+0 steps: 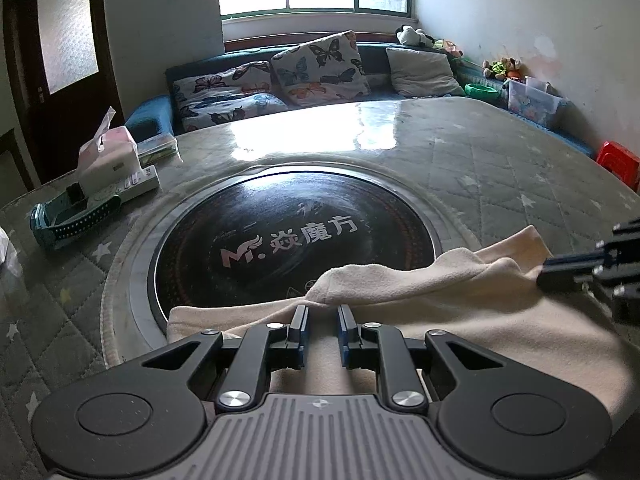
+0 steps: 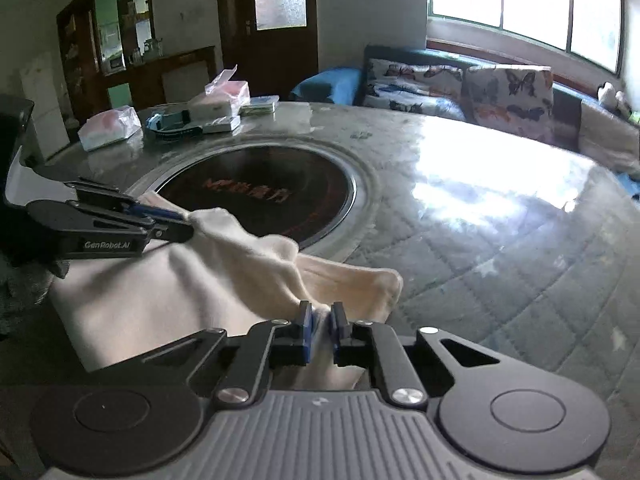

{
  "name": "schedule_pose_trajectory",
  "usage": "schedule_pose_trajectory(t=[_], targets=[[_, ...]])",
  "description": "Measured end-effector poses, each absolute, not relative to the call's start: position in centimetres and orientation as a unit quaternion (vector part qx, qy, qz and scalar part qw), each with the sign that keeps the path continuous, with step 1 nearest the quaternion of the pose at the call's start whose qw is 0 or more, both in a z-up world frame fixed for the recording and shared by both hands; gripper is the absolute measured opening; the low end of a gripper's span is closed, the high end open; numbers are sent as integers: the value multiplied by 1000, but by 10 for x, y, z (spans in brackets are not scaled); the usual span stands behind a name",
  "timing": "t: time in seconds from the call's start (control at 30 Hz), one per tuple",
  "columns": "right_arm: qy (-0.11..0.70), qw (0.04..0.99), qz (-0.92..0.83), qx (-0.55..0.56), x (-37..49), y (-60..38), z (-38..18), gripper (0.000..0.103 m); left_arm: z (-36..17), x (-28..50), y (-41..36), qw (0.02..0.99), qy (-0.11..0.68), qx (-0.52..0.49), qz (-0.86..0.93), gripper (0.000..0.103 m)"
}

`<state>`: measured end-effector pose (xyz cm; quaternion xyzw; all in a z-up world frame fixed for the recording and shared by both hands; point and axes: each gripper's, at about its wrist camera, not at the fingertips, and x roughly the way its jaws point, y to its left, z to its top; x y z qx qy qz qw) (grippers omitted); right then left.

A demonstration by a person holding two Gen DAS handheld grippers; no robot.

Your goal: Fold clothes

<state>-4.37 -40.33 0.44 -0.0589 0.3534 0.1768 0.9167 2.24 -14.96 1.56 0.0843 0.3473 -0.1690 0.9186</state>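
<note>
A cream garment (image 1: 460, 312) lies at the near edge of the round table, partly over the black hotplate (image 1: 296, 240). My left gripper (image 1: 323, 334) is over the cloth with its jaws narrowly apart and cloth between them; in the right wrist view its fingers (image 2: 176, 222) pinch a raised corner of the garment (image 2: 168, 284). My right gripper (image 2: 321, 326) is shut on a fold of the cream cloth near its right edge. It shows in the left wrist view (image 1: 560, 272) at the garment's right side.
The table has a quilted cover (image 1: 500, 168) under glass. Tissue packs (image 1: 108, 152), a power strip (image 1: 140, 182) and a teal watch (image 1: 68, 220) sit at its far left. A sofa with butterfly cushions (image 1: 316, 68) stands behind, a red stool (image 1: 618, 160) at the right.
</note>
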Motion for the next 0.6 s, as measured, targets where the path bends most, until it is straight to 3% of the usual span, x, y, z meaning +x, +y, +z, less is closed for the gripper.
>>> schedule_pose_trajectory(t=[0.4,0.6], targets=[[320,924,209,-23,-45,-396,24,12,22,14,-144,920,347,74,-170,21],[336,908,248,-26,-32,-375,8,12,36,-8,-140,926,334,73,-163,21]])
